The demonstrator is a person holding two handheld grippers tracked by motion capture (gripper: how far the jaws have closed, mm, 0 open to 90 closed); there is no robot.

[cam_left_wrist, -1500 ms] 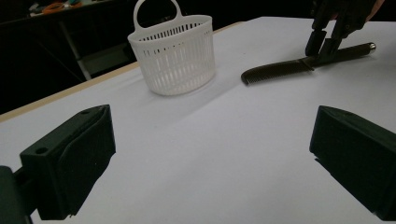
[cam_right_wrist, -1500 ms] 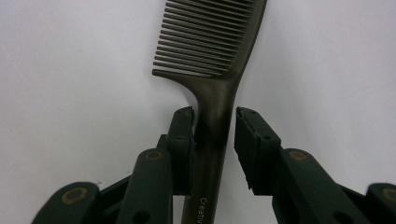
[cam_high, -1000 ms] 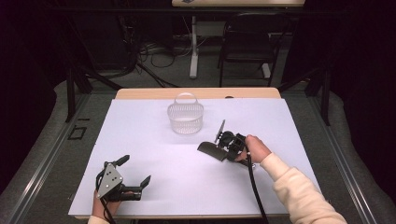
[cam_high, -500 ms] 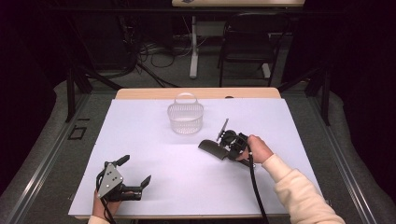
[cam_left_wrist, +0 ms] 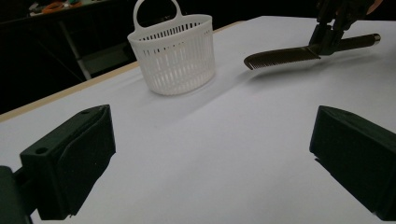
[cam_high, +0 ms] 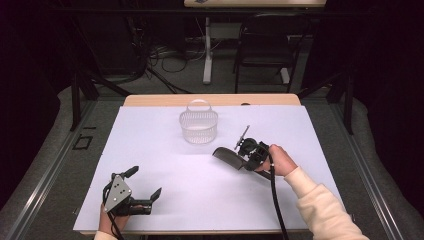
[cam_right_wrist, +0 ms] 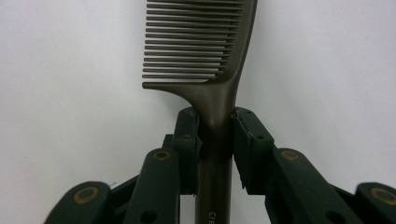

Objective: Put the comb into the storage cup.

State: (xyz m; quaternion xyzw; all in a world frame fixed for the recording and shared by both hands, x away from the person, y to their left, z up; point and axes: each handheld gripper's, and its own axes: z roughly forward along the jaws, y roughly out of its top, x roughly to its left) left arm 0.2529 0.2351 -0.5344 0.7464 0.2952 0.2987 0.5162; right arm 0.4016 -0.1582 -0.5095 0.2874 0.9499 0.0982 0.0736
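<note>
One white sheet [cam_high: 165, 165] covers the table and gives us a plain ground to work on; the basket [cam_high: 199, 125] standing upright on it, toward the far edge, is our landmark. Its mouth faces up, so it looks ready to take something dropped in from above. Well on the near side of the basket, our left gripper [cam_high: 141, 188] rests low with its jaws spread wide and nothing between them, apparently kept clear of the work. Just beside the basket, on its right and a little nearer to us, our right gripper [cam_high: 243, 148] grips the comb [cam_high: 228, 156] at the neck where handle meets teeth, pads [cam_right_wrist: 190, 140] pressing both sides. We hold the comb clear of the sheet, teeth end leading toward the basket, probably so it can go in head first.
</note>
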